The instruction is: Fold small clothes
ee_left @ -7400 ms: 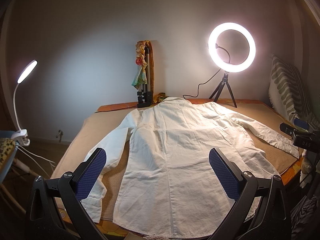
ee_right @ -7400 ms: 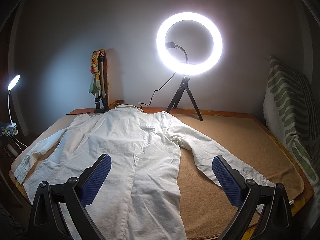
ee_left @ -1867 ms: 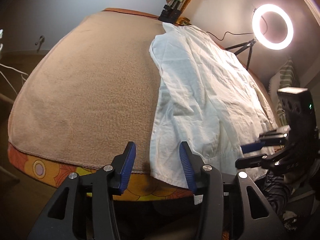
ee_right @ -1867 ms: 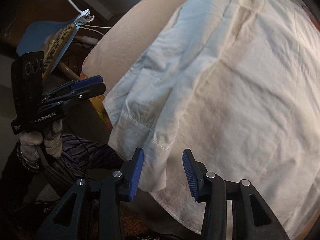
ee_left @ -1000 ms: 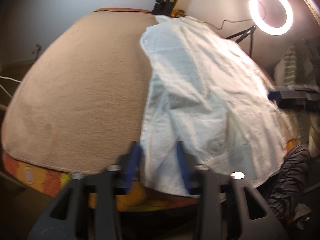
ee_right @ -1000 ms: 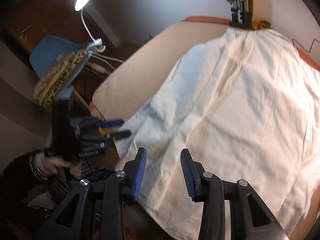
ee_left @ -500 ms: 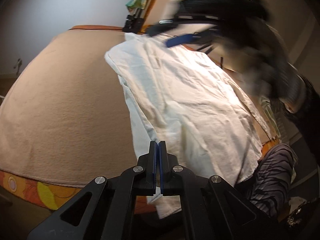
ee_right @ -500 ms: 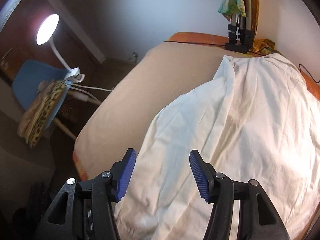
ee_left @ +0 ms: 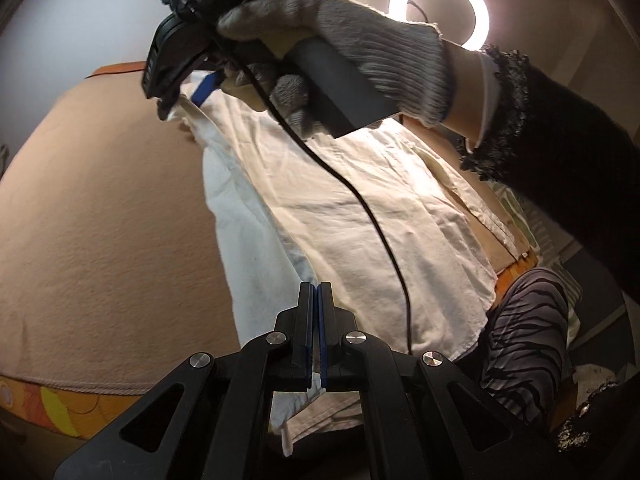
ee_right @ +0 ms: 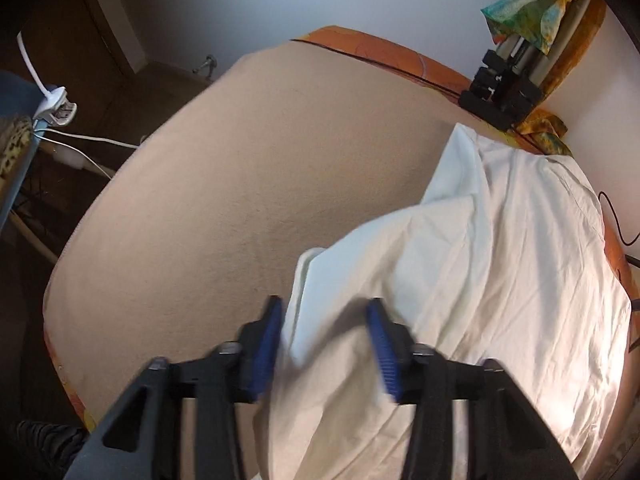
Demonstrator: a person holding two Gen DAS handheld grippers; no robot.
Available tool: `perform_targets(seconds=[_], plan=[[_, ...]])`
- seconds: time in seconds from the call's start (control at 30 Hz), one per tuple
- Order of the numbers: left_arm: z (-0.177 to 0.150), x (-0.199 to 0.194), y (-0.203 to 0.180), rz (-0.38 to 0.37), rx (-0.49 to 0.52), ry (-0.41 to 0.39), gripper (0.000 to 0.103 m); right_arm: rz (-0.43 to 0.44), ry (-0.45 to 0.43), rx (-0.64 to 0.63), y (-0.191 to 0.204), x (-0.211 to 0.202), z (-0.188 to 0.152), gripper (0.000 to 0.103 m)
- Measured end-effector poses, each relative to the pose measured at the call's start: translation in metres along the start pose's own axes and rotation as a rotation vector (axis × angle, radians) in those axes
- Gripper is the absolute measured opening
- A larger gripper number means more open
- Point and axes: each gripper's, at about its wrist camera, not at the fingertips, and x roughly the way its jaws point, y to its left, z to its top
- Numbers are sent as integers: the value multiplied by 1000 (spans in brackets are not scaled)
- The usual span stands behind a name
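A white long-sleeved shirt lies on the tan blanket, its left side folded over the middle. My left gripper is shut on the shirt's folded edge near the hem, by the front of the bed. My right gripper is open, its blue pads either side of the folded edge of the shirt farther up. In the left wrist view the right gripper, held by a gloved hand, hangs over the shirt's shoulder end.
A lit ring light stands at the back right. A black clamp stand with a coloured cloth sits at the far edge. A desk lamp clip and white cables are off the left side. A black cable hangs across the shirt.
The left gripper has closed on the shirt's folded edge. The right gripper has swung from the hem up to the shoulder end, staying open. At first the shirt lay spread flat.
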Motion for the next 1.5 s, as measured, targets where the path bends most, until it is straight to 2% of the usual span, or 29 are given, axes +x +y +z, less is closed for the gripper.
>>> perform_targets(seconds=[0.1, 0.17, 0.3, 0.5, 0.77, 0.87, 0.97, 1.03, 1.1, 1.17, 1.23, 1.3, 1.5], plan=[[6, 1, -8, -20, 17, 4, 1, 54, -6, 48, -23, -5, -9, 10], [9, 4, -16, -31, 30, 6, 1, 101, -31, 92, -43, -15, -17, 5], [18, 12, -34, -65, 64, 15, 1, 181, -78, 192, -87, -31, -37, 2], [24, 31, -61, -109, 124, 55, 1, 189, -118, 267, -134, -38, -70, 0], [20, 43, -73, -130, 169, 112, 1, 224, -124, 399, -174, -27, -102, 0], [19, 33, -75, -137, 203, 138, 3, 244, -97, 422, -184, -15, -111, 0], [15, 6, -70, -150, 200, 147, 6, 252, -82, 429, -191, -11, -114, 3], [11, -15, -60, -118, 194, 124, 9, 268, -67, 413, -194, -13, -115, 15], [9, -30, -46, -76, 170, 106, 9, 238, -88, 397, -196, -26, -120, 30], [8, -35, -30, -24, 136, 101, 9, 209, -109, 392, -199, -40, -127, 33], [8, -32, -16, -2, 88, 107, 9, 249, -128, 409, -200, -55, -139, 33], [9, -26, -12, 12, 77, 102, 9, 252, -152, 404, -199, -72, -154, 34], [18, 8, -42, -35, 207, 121, 9, 274, -254, 421, -200, -125, -205, 34]])
